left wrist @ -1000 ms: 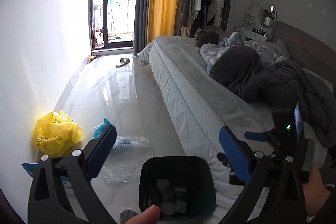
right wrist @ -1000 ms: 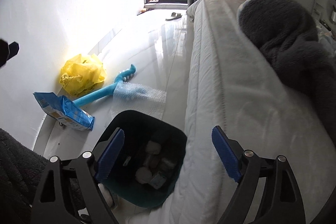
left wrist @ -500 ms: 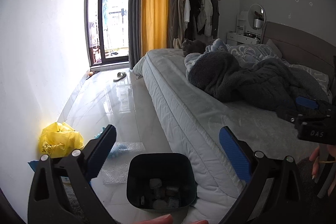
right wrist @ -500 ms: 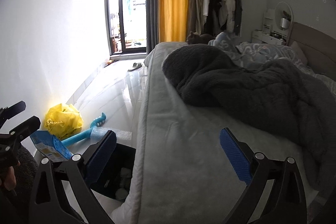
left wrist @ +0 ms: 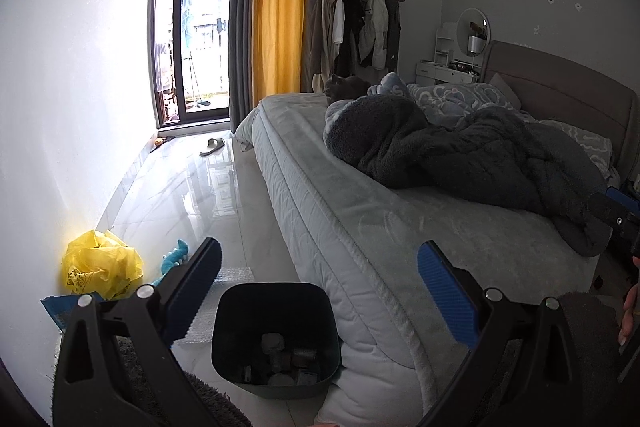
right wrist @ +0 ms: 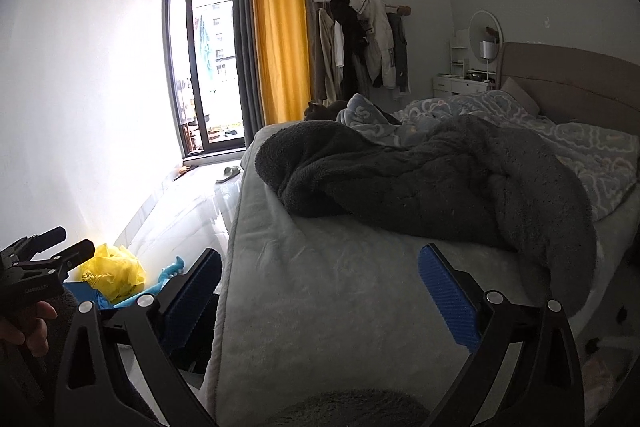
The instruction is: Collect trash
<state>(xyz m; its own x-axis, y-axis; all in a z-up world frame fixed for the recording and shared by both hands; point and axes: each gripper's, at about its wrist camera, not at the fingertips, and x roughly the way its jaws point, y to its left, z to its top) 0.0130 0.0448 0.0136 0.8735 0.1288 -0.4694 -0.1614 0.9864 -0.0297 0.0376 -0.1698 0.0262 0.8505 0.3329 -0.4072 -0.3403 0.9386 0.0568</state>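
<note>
Left gripper (left wrist: pixel 318 291) standing wide, empty, hanging over bin (left wrist: pixel 275 339) touching bed edge (left wrist: pixel 320 227). Right gripper (right wrist: pixel 320 291) gaping, empty, over mattress. Floor aisle (left wrist: pixel 192 195) lying clear far-left.

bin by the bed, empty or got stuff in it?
Not empty. The left wrist view shows the upright dark bin with several pieces of trash covering its bottom, well below the rim.
</note>
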